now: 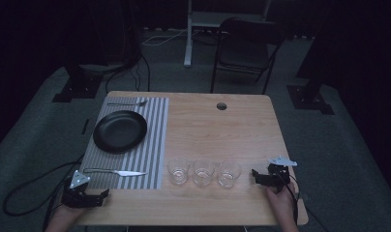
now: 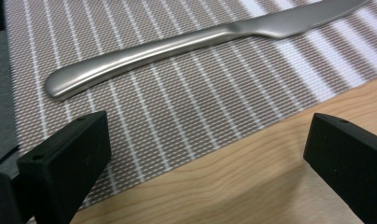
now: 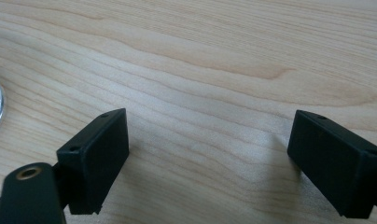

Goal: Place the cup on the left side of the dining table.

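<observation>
Knife [image 2: 186, 42] on striped mat [image 2: 177, 107] — left tool [image 2: 210, 158] low beside it, jaws wide, empty; right tool [image 3: 210, 158] likewise over table [image 3: 214, 56].

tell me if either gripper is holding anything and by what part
Nothing is held. The left gripper has its jaws wide apart over the placemat edge, short of the knife handle. The right gripper is open over bare table.

Placemat [image 1: 152, 140] was grey with white stripes; plate [image 1: 120, 131] black; knife [image 2: 177, 44] silver; table [image 1: 218, 130] light wood grain.
</observation>
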`<state>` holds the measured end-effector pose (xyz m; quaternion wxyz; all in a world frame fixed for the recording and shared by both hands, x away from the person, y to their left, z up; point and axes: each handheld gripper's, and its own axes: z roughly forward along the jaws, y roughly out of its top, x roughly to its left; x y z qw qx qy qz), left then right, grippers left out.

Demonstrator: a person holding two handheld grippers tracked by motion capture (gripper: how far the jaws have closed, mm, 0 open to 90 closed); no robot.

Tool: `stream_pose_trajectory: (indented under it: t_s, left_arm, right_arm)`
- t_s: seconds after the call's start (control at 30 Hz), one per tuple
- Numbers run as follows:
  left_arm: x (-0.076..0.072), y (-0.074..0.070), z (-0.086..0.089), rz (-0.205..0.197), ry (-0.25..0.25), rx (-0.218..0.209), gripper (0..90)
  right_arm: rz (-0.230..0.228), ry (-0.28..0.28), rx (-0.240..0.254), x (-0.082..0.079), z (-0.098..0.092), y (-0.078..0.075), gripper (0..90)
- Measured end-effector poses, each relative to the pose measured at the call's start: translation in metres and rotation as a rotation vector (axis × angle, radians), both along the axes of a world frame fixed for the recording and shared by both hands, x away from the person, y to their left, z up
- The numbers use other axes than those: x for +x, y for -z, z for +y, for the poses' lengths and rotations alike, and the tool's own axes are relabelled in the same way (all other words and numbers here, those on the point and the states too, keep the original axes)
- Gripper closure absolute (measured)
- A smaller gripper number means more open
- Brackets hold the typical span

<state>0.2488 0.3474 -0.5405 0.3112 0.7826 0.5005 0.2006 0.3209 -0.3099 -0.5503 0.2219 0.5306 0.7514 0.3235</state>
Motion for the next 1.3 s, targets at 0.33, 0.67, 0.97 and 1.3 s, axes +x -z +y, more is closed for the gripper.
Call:
stream_pose_trajectory:
  t_s: [0.33,0.67,0.97,1.3]
  left_arm:
    - [-0.002,-0.003,-0.005,-0.016,0.041,-0.025,1.2]
    - [-0.001,-0.004,-0.019,-0.020,0.110,-0.034,1.3]
    - [-0.001,-0.008,-0.026,-0.024,0.156,-0.075,1.3]
    - [-0.002,-0.015,-0.041,-0.044,0.220,-0.096,1.3]
  right_arm:
    - [0.000,0.000,0.000,0.000,0.000,0.000,12.1]
    - [0.000,0.000,0.000,0.000,0.000,0.000,12.1]
    - [0.000,0.000,0.000,0.000,0.000,0.000,12.1]
    - [0.000,0.000,0.000,0.000,0.000,0.000,12.1]
